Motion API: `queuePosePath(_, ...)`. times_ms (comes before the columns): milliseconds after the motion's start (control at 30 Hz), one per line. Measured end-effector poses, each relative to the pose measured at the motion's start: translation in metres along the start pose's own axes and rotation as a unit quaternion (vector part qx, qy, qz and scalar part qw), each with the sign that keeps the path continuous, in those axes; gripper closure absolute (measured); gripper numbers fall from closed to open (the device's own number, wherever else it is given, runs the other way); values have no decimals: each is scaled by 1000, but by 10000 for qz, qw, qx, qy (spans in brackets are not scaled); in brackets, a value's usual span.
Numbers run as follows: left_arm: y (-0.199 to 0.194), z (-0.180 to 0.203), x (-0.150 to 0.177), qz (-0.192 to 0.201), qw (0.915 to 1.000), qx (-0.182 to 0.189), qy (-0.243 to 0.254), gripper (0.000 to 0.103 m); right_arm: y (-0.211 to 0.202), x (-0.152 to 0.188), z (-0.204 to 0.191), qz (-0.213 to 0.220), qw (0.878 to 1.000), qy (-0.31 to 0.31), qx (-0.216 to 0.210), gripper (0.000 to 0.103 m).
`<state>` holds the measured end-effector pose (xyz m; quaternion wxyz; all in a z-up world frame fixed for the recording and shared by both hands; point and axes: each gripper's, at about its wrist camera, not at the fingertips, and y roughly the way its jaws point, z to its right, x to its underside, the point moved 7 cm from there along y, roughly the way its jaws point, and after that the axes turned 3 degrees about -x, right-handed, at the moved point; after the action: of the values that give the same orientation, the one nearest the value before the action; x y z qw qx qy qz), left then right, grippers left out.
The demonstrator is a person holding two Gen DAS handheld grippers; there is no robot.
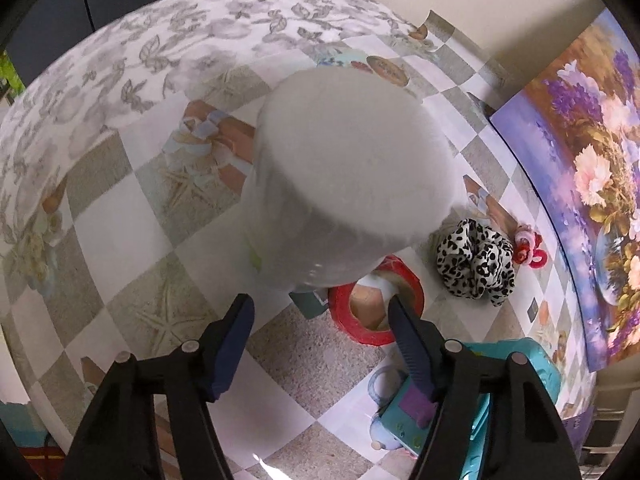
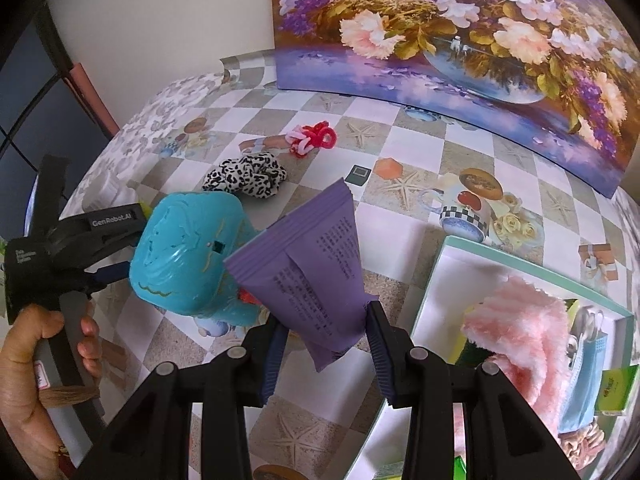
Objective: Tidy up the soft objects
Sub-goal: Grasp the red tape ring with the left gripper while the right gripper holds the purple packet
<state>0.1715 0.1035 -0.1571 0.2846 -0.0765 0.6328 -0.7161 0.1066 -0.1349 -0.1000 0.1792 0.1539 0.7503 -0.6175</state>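
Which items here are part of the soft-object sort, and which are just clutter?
Job: purple packet, gripped by the right gripper; white roll, likely next, ahead of the open left gripper; leopard scrunchie; pink-red hair ties; pink fluffy cloth, already in the box.
Clutter: red tape roll; teal plastic toy; flower painting.

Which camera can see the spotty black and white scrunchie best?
The left wrist view: the spotty scrunchie looks big and clear there, lying on the table beside the red tape roll. In the right wrist view it is smaller and farther off.
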Motion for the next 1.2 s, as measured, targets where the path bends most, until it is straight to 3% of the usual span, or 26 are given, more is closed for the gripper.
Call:
queuePosePath(67,0,1,1,-36,10000,45,-73,34,0,0,0,-12,10000,0,-8,61)
queuePosePath(167,3,-4,5,-157,9996,11,-221,52,1,1,0,-32,10000,-14,-1,62)
queuePosePath(400,4,-11,3,-132,9993,201,-274,52,3,2,2,-72,10000,-2,-1,61)
queuePosePath(667,6,0,5,30,9995,-277,164,54,2,3,4,-78,10000,34,-2,61)
queuePosePath(733,6,1,5,41,9994,-290,200,57,2,3,4,-80,10000,33,-3,62)
queuePosePath(800,6,7,6,25,9996,-179,235,70,2,3,4,-87,10000,40,-9,61)
queuePosePath(900,5,9,10,27,9995,-77,300,79,1,5,4,-84,9999,65,-18,62)
queuePosePath(1200,-6,5,35,-14,9982,-79,587,88,-17,14,10,-14,9990,448,-10,62)
